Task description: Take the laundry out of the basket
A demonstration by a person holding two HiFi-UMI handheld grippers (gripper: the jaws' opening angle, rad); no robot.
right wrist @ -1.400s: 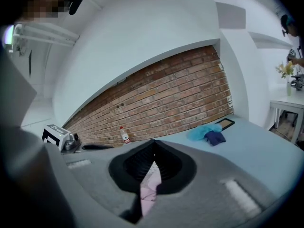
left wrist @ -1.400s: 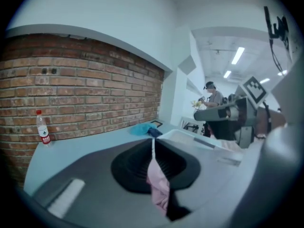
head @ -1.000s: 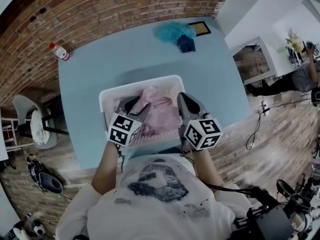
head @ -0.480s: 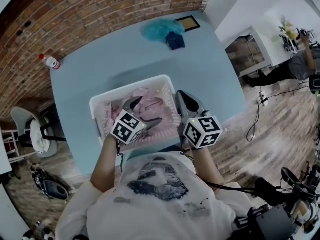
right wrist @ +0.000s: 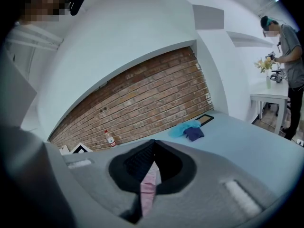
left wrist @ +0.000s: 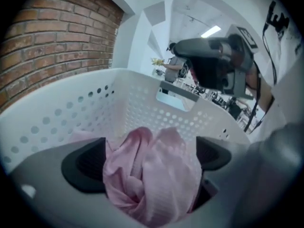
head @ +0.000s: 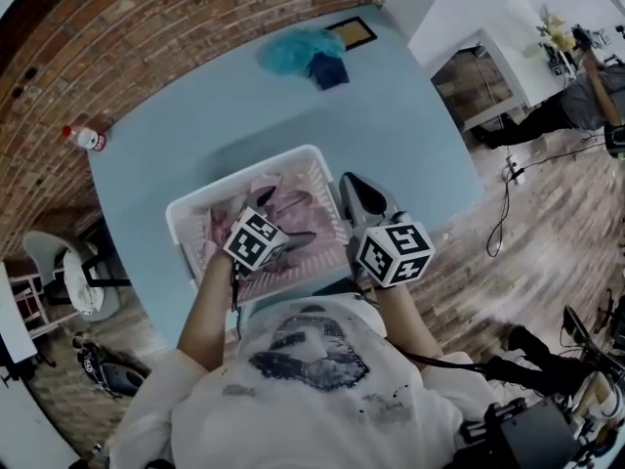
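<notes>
White perforated laundry basket (head: 195, 195) sits on light blue table (head: 391, 115), at the edge nearest the person. Pink garment (head: 293, 203) lies crumpled inside the basket and covers most of its floor.

Left gripper (head: 285, 218) is down inside the basket, over the garment. Its jaws are opening and already stand wide. A bunched fold of the pink garment (left wrist: 156, 175) sits between the pads, loose, not squeezed. The basket wall (left wrist: 142, 99) is right ahead of it in the left gripper view.

Right gripper (head: 354, 191) is at the basket's right rim, just above it. Its jaws are pressed together, pinching a thin strip of the pink garment (right wrist: 149, 186), which hangs down from the pads.

Beyond the basket, at the table's far end: teal cloth (head: 288, 52) with a dark blue cloth (head: 327, 69) touching it, and a black picture frame (head: 352, 34) just beside them. Far left of the basket, at the table corner, is a plastic bottle (head: 83, 138) with a red cap. Brick wall (head: 146, 27) runs behind the table.
</notes>
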